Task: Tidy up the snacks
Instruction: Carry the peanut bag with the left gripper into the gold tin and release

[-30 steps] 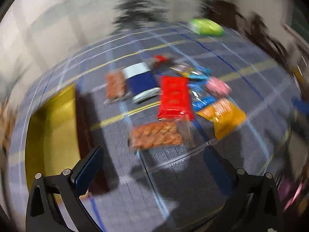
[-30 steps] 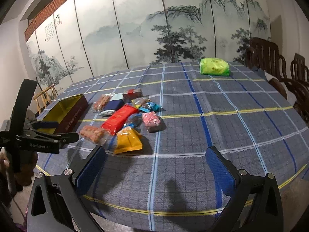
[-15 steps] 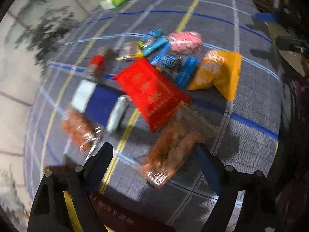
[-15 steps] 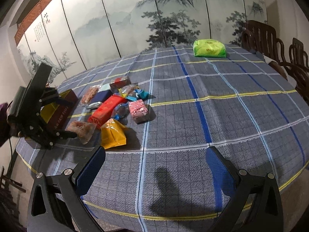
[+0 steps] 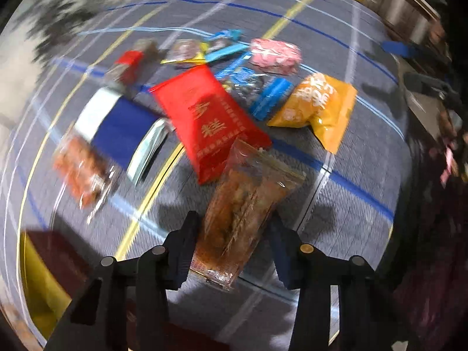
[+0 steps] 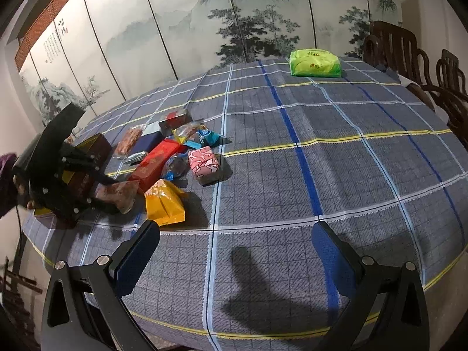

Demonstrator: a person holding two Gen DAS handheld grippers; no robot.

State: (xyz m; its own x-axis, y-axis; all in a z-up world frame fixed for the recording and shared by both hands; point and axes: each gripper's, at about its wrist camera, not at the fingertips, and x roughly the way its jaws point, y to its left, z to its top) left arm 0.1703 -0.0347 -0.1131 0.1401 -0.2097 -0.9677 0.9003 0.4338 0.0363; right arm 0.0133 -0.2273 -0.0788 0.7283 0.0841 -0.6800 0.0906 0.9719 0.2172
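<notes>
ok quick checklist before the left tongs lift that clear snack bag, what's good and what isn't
1. Clear snack bag between the left tongs: ok, its lower end sits between the closing jaws.
2. Firm grip on it: cannot tell, the frame is blurred and the jaws are closing.
3. Nothing on top of the bag: ok, its far end lies on the red packet, so that packet may shift.
4. Box open to receive snacks: ok, the yellow inside shows, though the left tongs hide part of it.
5. Right tongs out of the way: ok, open and holding nothing over bare tablecloth.
</notes>
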